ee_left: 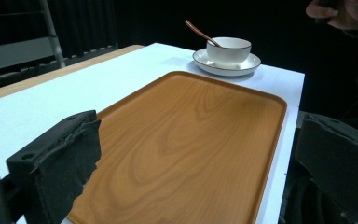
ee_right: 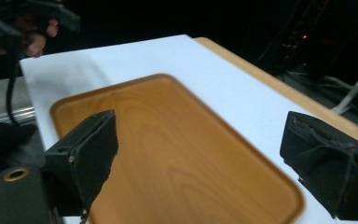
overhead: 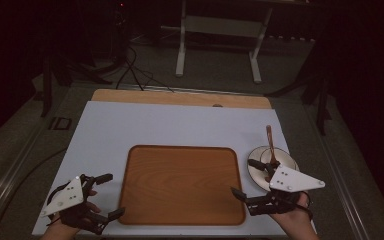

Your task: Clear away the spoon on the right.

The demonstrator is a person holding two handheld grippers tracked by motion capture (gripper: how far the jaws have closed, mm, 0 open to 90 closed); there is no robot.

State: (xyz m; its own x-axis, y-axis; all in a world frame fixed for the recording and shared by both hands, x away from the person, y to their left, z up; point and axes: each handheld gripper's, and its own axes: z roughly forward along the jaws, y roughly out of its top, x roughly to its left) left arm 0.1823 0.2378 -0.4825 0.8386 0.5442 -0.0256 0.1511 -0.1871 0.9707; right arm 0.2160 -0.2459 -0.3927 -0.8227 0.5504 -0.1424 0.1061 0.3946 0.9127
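Observation:
A bare wooden tray lies in the middle of the white tabletop. To its right stands a white cup on a saucer, with a brown spoon leaning in the cup. My left gripper hovers open at the tray's left edge. My right gripper is open at the tray's right edge, just in front of the saucer. In the left gripper view the tray stretches toward the cup. In the right gripper view the tray lies between the open jaws.
A strip of bare wood runs along the table's far edge. Beyond it on the floor stand a white frame and dark cables. The white surface behind the tray is free room.

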